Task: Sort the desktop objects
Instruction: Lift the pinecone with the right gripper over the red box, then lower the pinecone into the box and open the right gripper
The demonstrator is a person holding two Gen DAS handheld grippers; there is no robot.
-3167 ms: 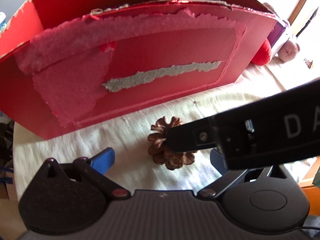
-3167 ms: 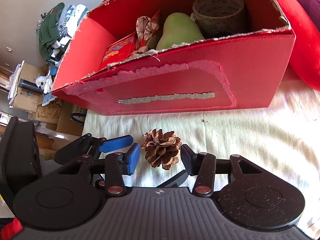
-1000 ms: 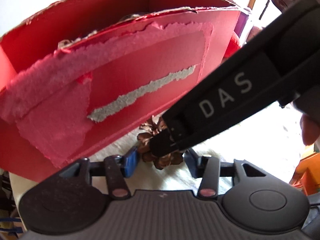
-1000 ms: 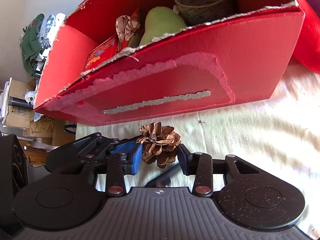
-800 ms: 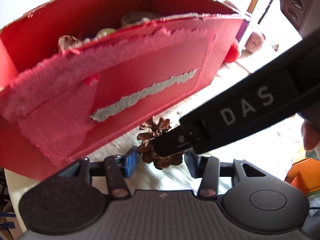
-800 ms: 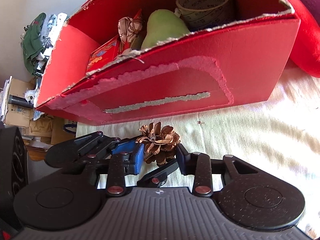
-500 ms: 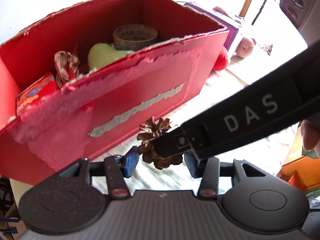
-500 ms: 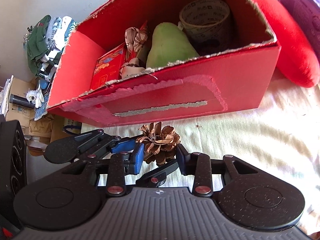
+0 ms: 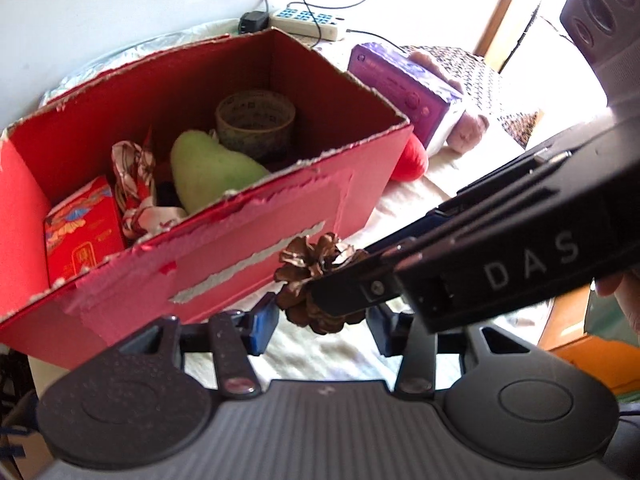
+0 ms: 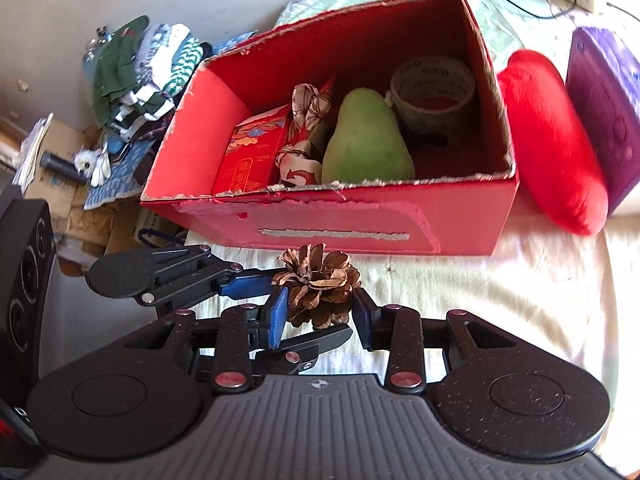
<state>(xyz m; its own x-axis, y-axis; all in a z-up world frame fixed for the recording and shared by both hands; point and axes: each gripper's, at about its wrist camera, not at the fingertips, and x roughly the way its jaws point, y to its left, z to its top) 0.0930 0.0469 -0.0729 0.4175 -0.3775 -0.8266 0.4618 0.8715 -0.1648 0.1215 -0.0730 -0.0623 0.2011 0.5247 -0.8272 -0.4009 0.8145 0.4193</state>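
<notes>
— What takes up the most room?

— The desk point(image 10: 500, 280), under a cream cloth. On it stands an open red box point(image 10: 360, 228) with a torn rim and a strip peeled off its front wall. A red cushion point(image 10: 552, 140) lies just beside the box's right end, and a purple box point(image 10: 604, 92) stands beyond the cushion.

— And the tongs?

— Both pairs meet in front of the box. The right tongs point(image 10: 320, 314) are narrow, with a pad pressed on each side of the pine cone point(image 10: 320, 284). The left tongs point(image 9: 320, 322) come in from the other side and cross them. Their jaws have just been closing, the same cone sits between them, and they clasp it too. One blue finger lies against its scales and the other reaches under it.

— What is in the box?

— A green pear point(image 10: 366, 136) lies in the middle. A roll of tape point(image 10: 434, 92) stands upright just behind it, towards the right end. A printed red packet point(image 10: 252, 156) leans at the left. A knotted patterned cloth point(image 10: 310, 108) sits between the packet and the pear.

— So where is the cone?

— Outside the box, just in front of its front wall and near the middle. I cannot tell whether it touches the cloth.
</notes>
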